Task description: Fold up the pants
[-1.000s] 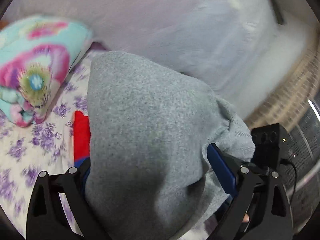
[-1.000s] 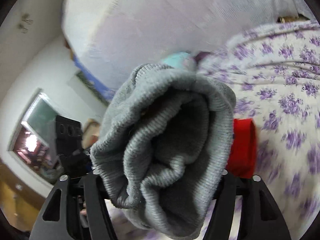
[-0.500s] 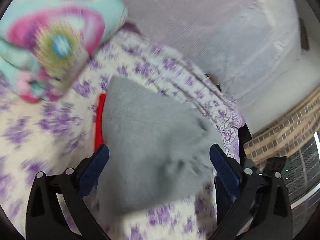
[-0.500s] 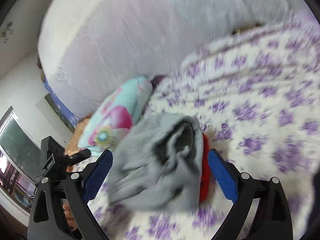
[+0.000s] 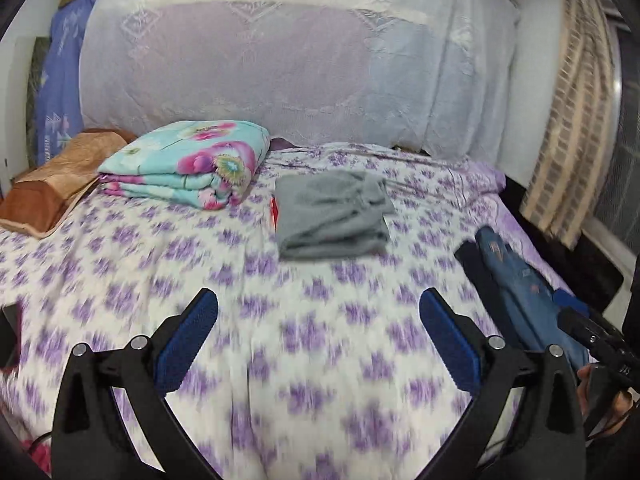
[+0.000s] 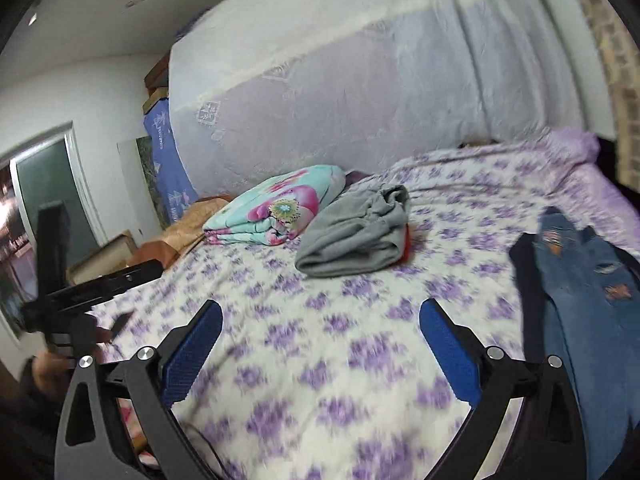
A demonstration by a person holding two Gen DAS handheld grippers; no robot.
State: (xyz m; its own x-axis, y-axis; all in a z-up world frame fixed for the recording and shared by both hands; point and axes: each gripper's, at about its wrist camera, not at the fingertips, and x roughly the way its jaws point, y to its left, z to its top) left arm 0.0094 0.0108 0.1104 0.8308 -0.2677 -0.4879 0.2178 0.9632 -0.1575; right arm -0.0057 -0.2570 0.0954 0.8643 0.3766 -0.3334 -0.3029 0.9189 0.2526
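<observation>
The folded grey pants (image 5: 334, 214), clamped in both grippers a second ago, now lie on the bedsheet (image 5: 280, 344) over something red, perhaps clothing. Left gripper (image 5: 318, 334) and right gripper (image 6: 320, 336) have just opened, jaws wide, empty.

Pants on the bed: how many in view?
2. Gray pants, folded, lie mid-bed beside the floral blanket, atop something red. Jeans lie unfolded at the bed's right edge. The red item and a dark garment by the jeans could be more.
</observation>
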